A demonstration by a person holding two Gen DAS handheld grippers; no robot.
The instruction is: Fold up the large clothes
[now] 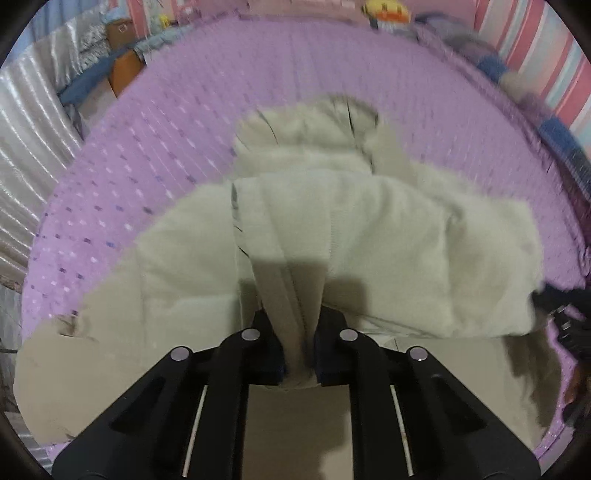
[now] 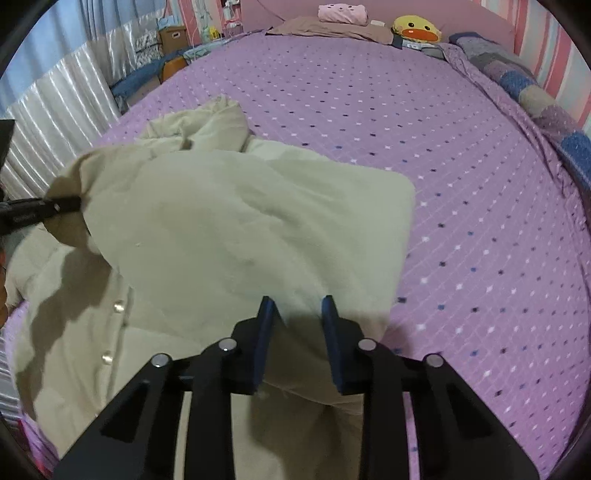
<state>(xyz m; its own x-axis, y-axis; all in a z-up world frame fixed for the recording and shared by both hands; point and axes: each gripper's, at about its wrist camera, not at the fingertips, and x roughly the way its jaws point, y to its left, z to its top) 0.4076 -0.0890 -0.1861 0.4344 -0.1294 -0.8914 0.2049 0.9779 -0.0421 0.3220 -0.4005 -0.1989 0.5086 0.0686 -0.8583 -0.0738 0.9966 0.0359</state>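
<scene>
We have both tongs clamped on the cream padded snap-button jacket (image 2: 229, 229) on the purple dotted bedspread (image 2: 461, 184): left tongs (image 1: 299, 354), right tongs (image 2: 297, 343). Mid-fold; next, we carry the lifted flap across evenly.

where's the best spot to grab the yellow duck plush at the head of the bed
Probably across the rounded sides of the duck plush, coming from the foot of the bed: its face is turned this way and both edges look clear, while a pillow lies to its left.

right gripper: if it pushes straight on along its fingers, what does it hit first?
The cream jacket: the right gripper is shut on a fold of it. Straight on lies more of that fabric, with the purple bedspread probably underneath; depth unclear.
</scene>
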